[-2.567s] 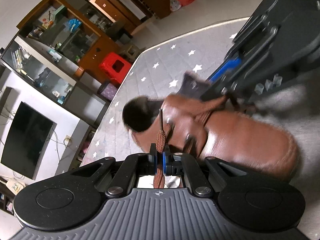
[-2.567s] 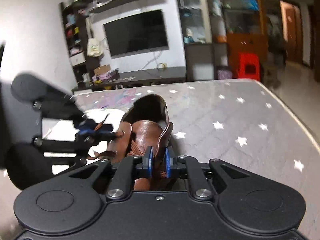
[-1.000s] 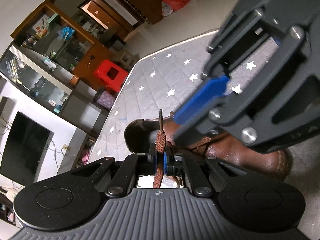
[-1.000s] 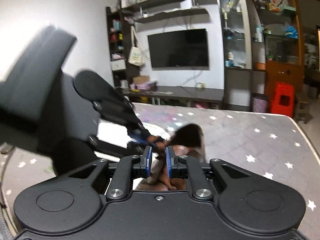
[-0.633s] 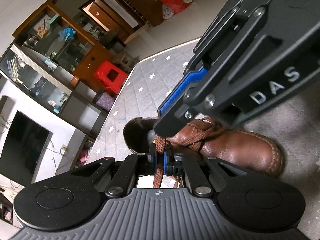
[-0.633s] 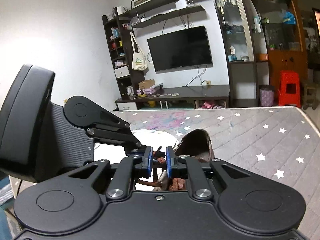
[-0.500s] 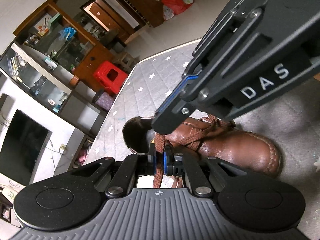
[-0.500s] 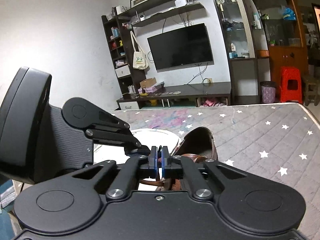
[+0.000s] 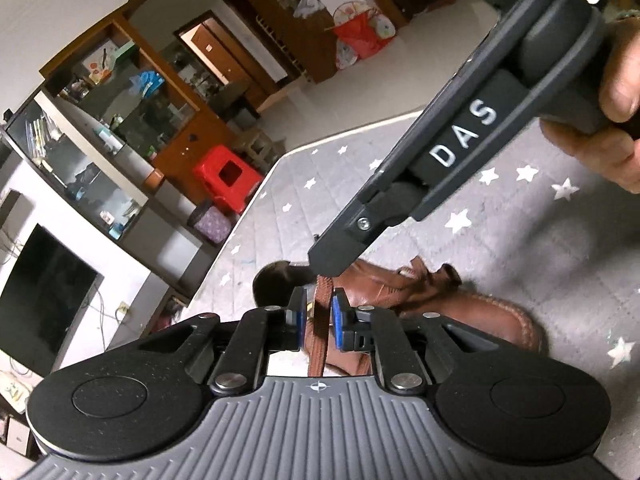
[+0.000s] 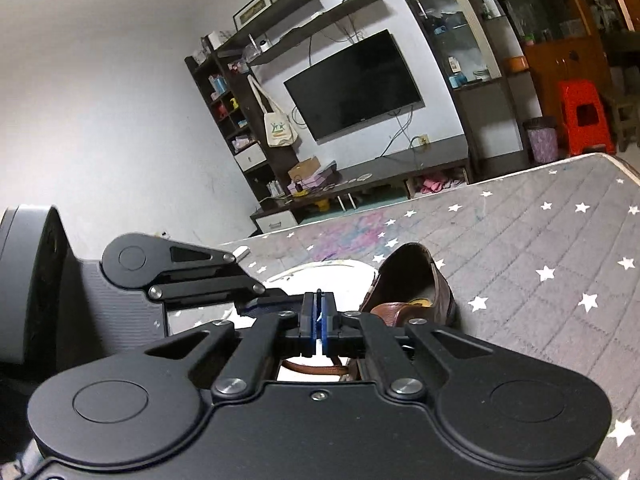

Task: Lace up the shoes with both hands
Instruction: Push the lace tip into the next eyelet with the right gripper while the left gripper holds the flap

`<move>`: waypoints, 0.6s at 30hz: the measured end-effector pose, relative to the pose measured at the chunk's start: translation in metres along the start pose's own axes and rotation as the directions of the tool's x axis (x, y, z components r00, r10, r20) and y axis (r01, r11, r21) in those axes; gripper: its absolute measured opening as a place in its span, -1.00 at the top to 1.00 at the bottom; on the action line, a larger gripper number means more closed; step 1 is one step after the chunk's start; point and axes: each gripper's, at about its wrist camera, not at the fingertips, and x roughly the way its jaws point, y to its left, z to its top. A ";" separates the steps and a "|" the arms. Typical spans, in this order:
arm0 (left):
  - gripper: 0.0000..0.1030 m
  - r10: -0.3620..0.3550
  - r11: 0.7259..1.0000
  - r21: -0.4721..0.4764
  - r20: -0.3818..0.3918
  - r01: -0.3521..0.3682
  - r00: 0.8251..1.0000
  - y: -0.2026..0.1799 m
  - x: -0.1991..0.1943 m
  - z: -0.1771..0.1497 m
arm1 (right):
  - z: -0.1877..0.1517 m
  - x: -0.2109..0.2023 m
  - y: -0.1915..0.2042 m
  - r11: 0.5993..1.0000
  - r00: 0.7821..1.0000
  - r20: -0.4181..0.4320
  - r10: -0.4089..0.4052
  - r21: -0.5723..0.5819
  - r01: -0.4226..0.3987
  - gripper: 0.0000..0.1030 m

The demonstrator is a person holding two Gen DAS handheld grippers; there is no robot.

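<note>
Your right gripper is clamped on the lace tip while the left gripper, jaws just parting, slackens around it above the shoe at 1 o'clock; premature pulling risks unthreading.

Both wrist views close, angled down along own tongs; shared: brown shoe, starred mat.

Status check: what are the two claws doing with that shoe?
Left gripper just opened, lace loose between pads. Right gripper shut on lace tip. Shoe on mat. Nothing blocking.
</note>
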 end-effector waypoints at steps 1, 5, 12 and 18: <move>0.74 0.003 1.000 -0.003 0.002 -0.003 1.000 0.000 0.000 0.001 | 0.001 0.000 -0.001 1.000 1.000 -0.001 0.003 0.011 -0.003 0.95; 0.77 -0.009 1.000 -0.012 0.001 0.009 1.000 0.001 0.002 0.001 | 0.003 -0.001 -0.009 0.998 1.000 -0.005 0.016 0.063 -0.016 0.95; 0.95 -0.018 1.000 -0.014 0.015 0.018 1.000 -0.004 -0.002 0.002 | 0.004 0.002 -0.016 0.995 1.000 -0.009 0.027 0.100 -0.026 0.95; 0.96 0.006 1.000 -0.019 0.002 -0.005 1.000 -0.001 0.000 0.003 | 0.005 0.005 -0.018 0.993 1.000 -0.003 0.019 0.113 -0.019 0.93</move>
